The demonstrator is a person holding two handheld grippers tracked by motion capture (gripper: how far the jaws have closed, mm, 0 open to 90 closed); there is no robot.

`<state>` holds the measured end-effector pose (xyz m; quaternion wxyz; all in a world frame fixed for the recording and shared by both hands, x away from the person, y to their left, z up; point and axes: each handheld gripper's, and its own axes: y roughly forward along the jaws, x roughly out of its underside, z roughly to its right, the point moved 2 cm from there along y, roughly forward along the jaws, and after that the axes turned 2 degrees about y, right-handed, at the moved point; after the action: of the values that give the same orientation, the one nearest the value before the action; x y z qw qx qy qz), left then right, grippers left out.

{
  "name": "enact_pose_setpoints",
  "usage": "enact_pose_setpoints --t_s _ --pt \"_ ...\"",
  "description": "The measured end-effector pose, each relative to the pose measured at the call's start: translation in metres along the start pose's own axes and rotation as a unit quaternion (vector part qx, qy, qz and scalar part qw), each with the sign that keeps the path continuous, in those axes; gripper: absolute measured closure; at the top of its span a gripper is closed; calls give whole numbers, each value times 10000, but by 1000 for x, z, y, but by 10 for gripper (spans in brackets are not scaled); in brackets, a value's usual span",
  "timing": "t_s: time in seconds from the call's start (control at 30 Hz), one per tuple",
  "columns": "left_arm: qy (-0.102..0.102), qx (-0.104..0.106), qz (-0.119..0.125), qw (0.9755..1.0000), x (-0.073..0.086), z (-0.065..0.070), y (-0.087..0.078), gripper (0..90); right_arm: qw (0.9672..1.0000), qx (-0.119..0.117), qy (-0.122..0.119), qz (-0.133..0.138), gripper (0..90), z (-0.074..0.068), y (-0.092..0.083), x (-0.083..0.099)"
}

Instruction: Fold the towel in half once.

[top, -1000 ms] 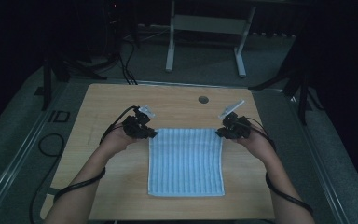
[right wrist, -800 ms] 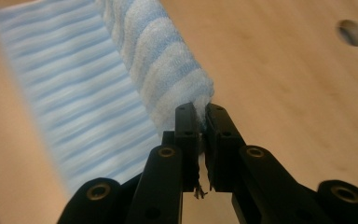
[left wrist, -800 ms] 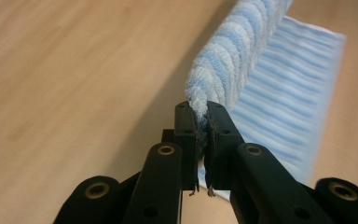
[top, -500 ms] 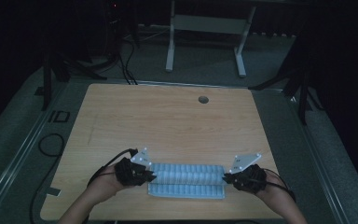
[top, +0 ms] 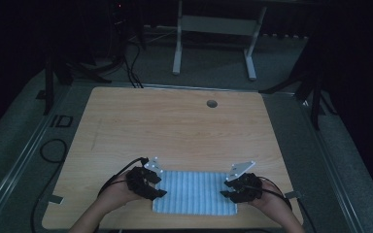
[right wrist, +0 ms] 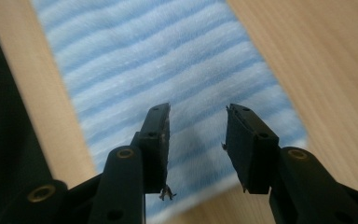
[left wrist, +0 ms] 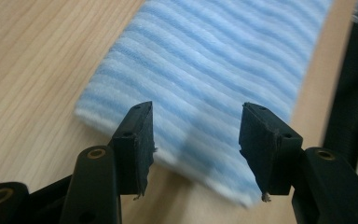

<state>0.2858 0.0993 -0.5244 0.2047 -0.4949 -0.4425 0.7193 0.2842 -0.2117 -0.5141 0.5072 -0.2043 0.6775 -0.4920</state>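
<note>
Just ahead of both my jaws lies the folded towel, long axis running gripper to gripper; left gripper and right gripper have just been opening, nothing pinched, equally near.

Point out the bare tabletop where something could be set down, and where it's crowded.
Free: the wooden table from its far edge and the round hole down to the folded striped towel. Crowded: the near edge, where the left hand-held gripper and right hand-held gripper flank the towel.
</note>
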Motion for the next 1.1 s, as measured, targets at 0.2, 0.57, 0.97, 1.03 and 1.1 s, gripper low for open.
enact_pose_setpoints --t_s 0.2,0.57,0.97,1.03,1.1 --pt "-101 185 -135 9997 2 -9 23 486 9994 1 69 -328 570 14 25 2" --pt "-176 -72 -112 9998 -5 -44 23 518 9998 23 194 -104 567 46 41 -16" --pt "-439 -419 -290 9977 -14 -97 18 514 9994 213 126 -237 547 81 65 -61" --pt "-473 -489 -322 9972 -15 -106 18 514 9994 199 173 -215 546 88 69 -69" --pt "-474 -560 -347 9967 -17 -114 17 514 9993 202 211 -229 546 95 74 -77"
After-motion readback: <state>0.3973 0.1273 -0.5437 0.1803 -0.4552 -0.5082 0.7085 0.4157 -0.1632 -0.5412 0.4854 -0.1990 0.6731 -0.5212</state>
